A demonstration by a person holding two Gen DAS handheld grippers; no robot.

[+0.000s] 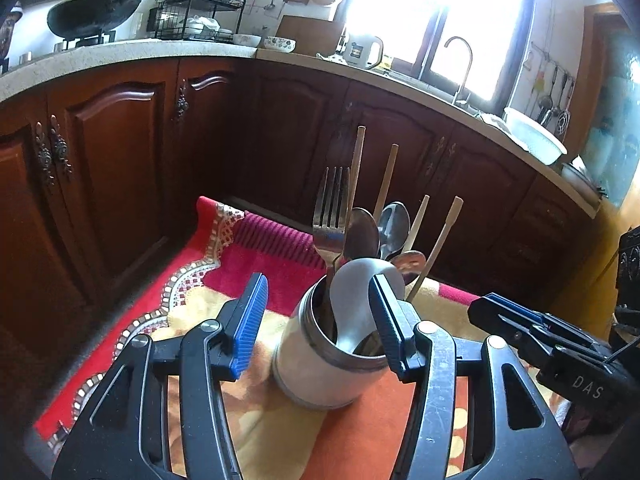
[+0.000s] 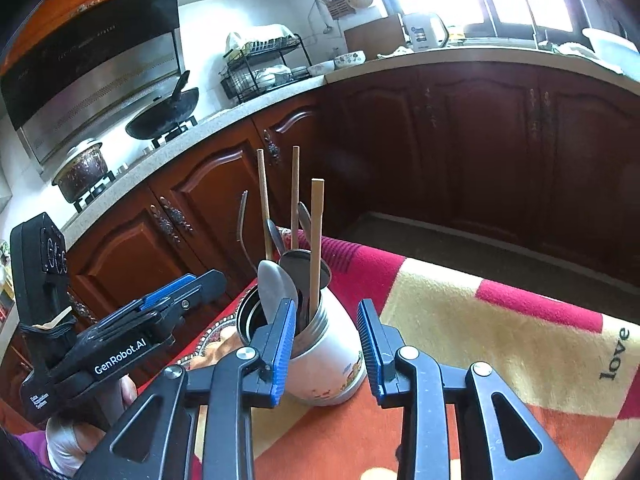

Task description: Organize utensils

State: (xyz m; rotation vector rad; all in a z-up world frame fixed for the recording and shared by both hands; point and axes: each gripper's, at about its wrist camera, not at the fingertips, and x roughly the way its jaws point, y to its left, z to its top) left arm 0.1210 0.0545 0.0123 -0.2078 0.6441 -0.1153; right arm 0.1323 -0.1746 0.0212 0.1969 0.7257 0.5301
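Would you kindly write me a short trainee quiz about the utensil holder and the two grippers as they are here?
1. True or false: the fork stands tines-up in the holder.
2. What lies under the holder: A bare wood, B a patterned cloth, C a metal tray?
3. Is either the left gripper or the right gripper holding a utensil?

Key: 1 true. 2 B. 3 No; both are open, with nothing clamped between their pads.

Dark wooden cabinets (image 1: pixel 120 168) under a pale countertop (image 1: pixel 120 54); bright window (image 1: pixel 440 12) glare.
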